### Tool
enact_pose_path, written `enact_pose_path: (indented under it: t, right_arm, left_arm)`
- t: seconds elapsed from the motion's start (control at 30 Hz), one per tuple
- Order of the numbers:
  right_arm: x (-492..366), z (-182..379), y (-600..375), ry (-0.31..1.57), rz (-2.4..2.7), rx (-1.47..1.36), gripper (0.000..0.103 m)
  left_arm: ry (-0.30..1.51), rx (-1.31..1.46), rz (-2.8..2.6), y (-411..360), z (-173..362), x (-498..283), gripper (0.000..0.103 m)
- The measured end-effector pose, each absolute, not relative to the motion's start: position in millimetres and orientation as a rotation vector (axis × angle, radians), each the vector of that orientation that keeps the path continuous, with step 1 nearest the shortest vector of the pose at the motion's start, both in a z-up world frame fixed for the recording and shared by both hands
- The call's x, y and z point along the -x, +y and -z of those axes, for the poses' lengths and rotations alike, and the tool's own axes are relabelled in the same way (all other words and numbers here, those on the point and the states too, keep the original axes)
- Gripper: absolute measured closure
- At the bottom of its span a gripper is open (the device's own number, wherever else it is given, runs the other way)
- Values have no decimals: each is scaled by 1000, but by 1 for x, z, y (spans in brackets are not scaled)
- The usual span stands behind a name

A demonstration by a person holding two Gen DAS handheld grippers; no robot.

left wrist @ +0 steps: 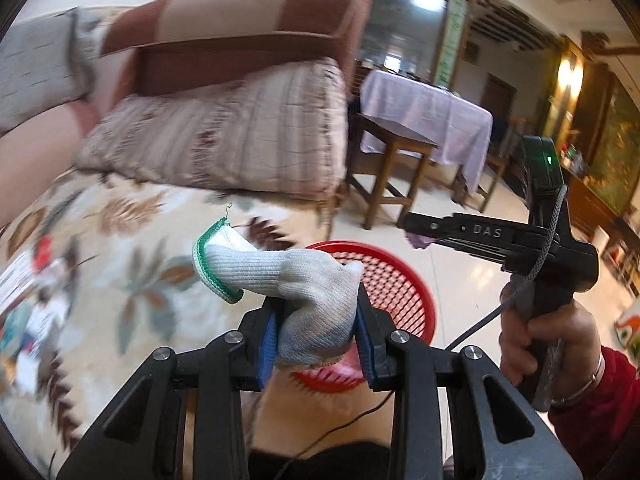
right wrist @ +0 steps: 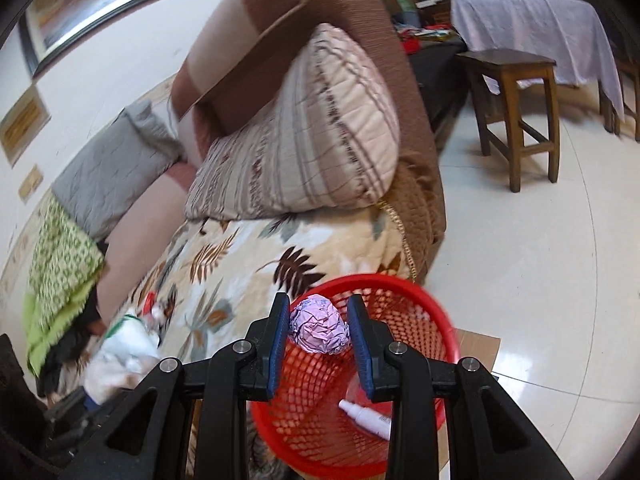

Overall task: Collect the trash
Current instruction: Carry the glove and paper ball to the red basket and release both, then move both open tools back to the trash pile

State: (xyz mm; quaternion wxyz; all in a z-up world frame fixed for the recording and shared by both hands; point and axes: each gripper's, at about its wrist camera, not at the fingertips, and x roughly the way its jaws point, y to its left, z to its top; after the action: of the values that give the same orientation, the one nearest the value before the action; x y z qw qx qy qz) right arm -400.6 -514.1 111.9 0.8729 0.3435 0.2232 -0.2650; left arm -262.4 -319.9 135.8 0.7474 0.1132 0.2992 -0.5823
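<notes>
My left gripper [left wrist: 316, 320] is shut on a white knit glove [left wrist: 304, 284] with a green cuff, held just above the near rim of the red mesh basket [left wrist: 396, 280]. In the left wrist view the right gripper [left wrist: 416, 226] reaches in from the right, held by a hand [left wrist: 548, 340], with a bit of purple showing at its tip. My right gripper [right wrist: 318, 326] is shut on a crumpled ball of lilac paper [right wrist: 318, 328] over the red mesh basket [right wrist: 416, 320]. A white spray bottle [right wrist: 366, 418] lies inside the basket.
The basket stands on the tile floor against a sofa with a leaf-print cover [right wrist: 224, 264] and a striped cushion [right wrist: 312, 140]. More litter [right wrist: 128, 336] lies on the cover at left. A wooden stool [right wrist: 516, 92] and a cloth-covered table [right wrist: 532, 20] stand beyond.
</notes>
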Motion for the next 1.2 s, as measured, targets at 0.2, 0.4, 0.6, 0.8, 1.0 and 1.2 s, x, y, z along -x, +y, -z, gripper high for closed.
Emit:
enact_pose_path:
  t: [0.2, 0.4, 0.6, 0.8, 1.0, 1.2]
  right_arm:
    - [407, -105, -536, 461, 574, -756, 40]
    - [406, -102, -533, 480, 554, -749, 40]
    - [372, -103, -493, 532, 451, -710, 40]
    - [322, -105, -439, 607, 331, -622, 40]
    - [266, -107, -391, 676, 220, -548, 40]
    - [192, -110, -343, 740, 54, -528, 40]
  left_arm:
    - [711, -249, 1305, -374, -130, 265, 41]
    - [715, -221, 1256, -354, -130, 253, 39]
    - [705, -215, 1146, -293, -118, 240, 34]
    - [727, -227, 963, -220, -97, 207, 33]
    - [740, -203, 734, -150, -85, 145, 31]
    - [790, 24, 553, -87, -78, 78, 31]
